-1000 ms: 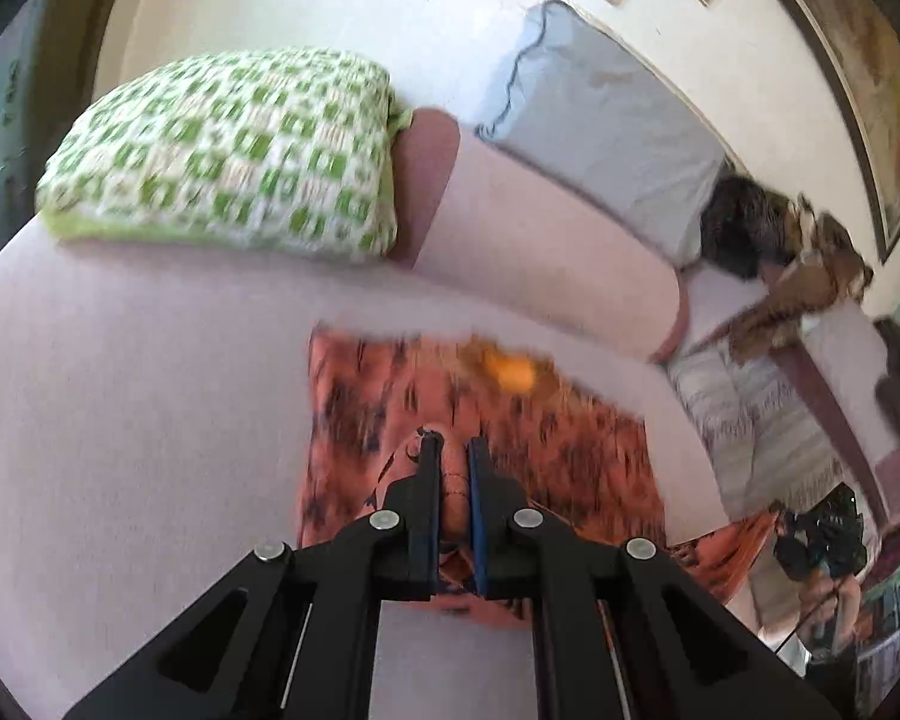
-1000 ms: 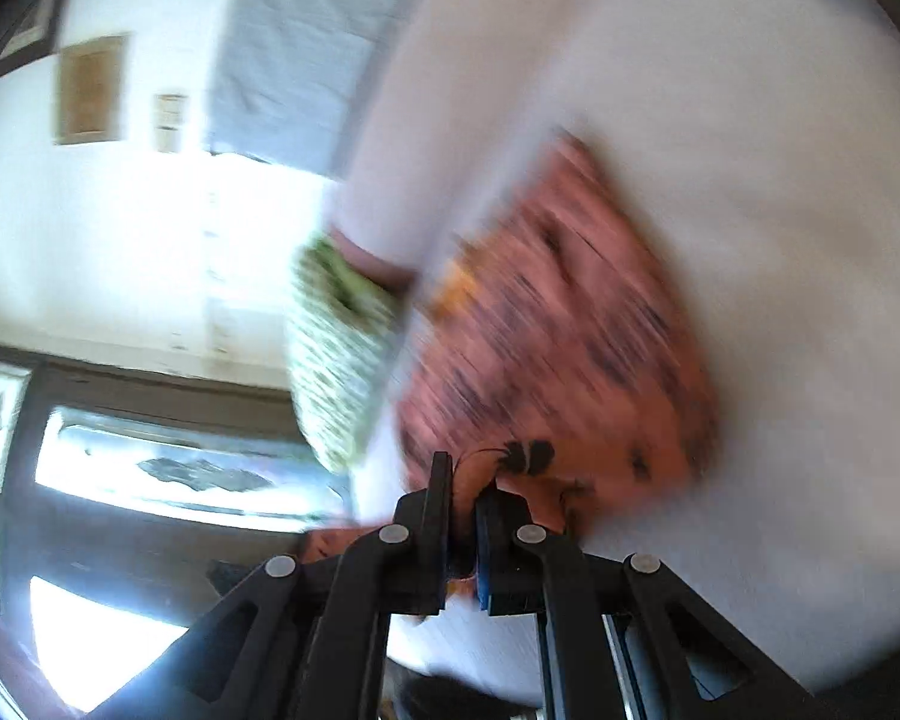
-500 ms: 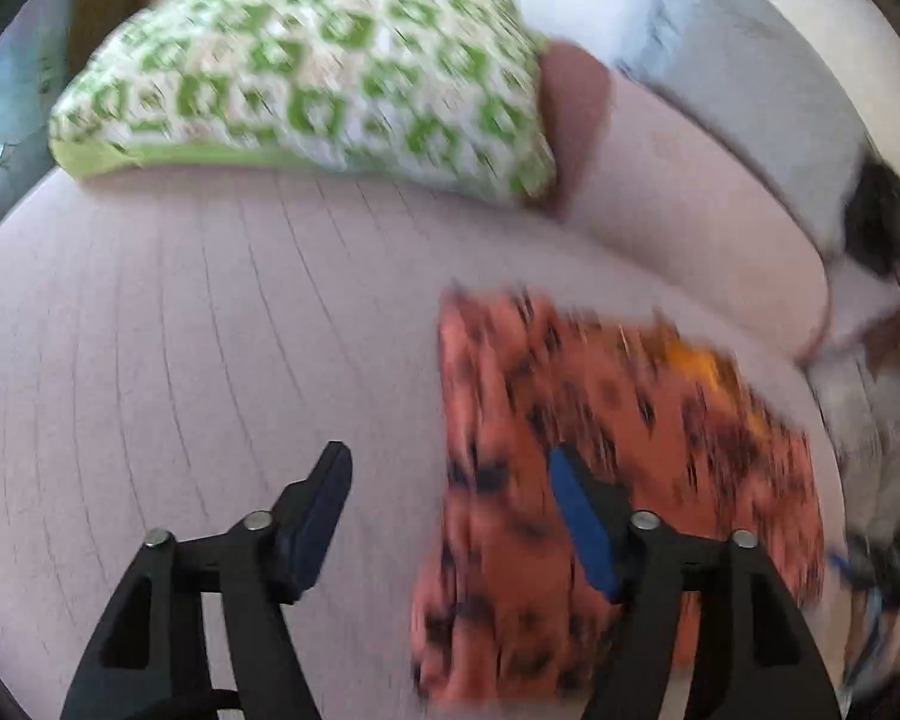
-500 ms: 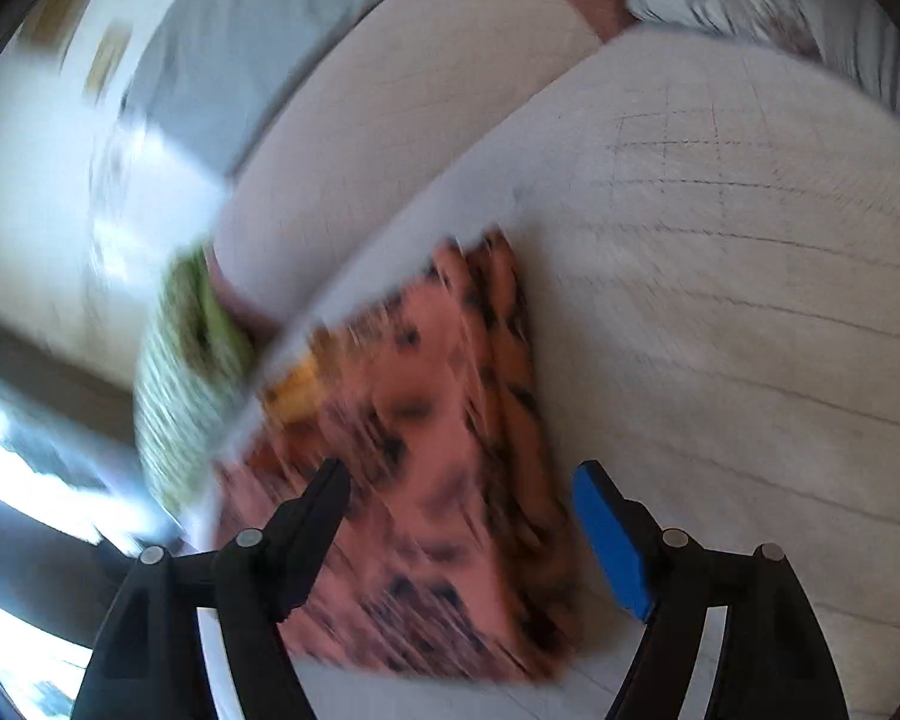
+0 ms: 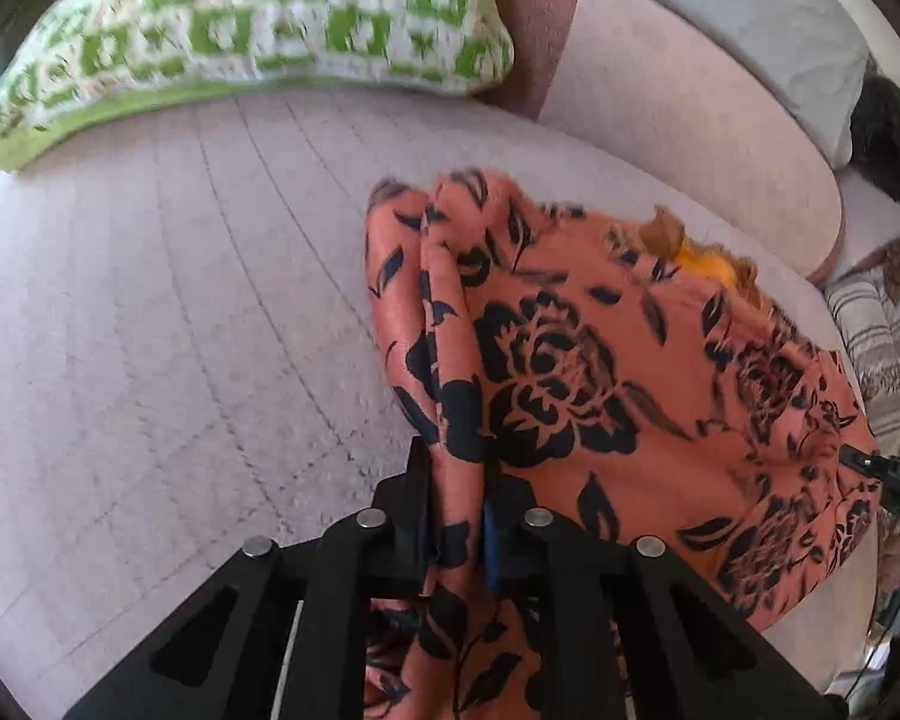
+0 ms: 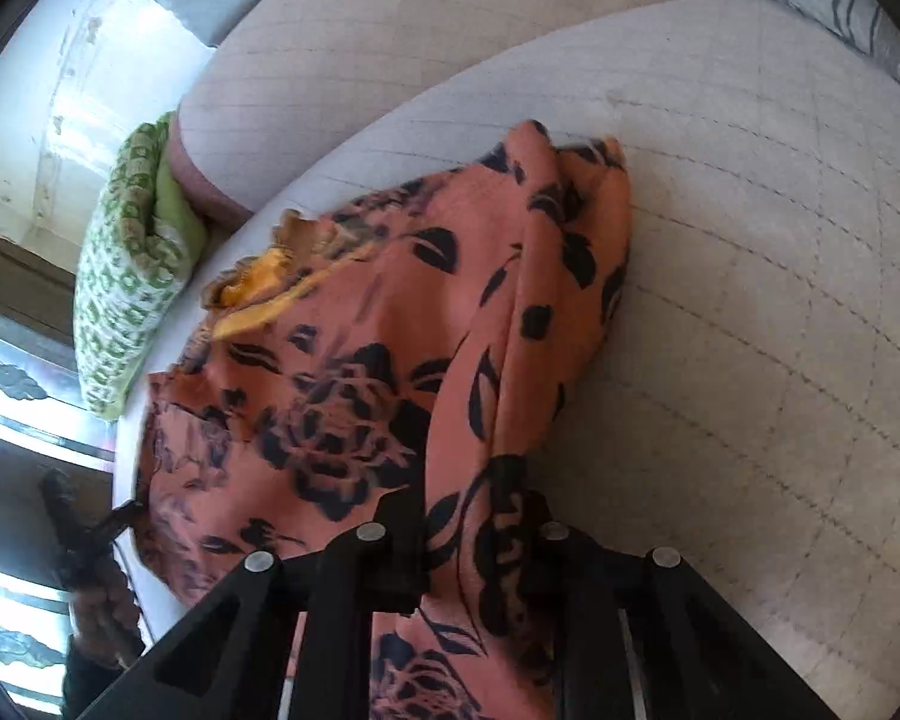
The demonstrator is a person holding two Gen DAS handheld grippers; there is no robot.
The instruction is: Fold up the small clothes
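Matte black left tool and right tool: angular plastic linkages with triangular cut-outs, four silver round-head screws across each, a blue pad lining one left finger.

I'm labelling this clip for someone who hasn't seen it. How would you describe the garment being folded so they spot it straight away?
Start at the pale quilted mattress with the green-and-white checked pillow at its far end. Lying on it, pinched at its near edges by the left gripper and right gripper, is the garment. It alone is coral-orange with black roses and a yellow frill at the far edge.
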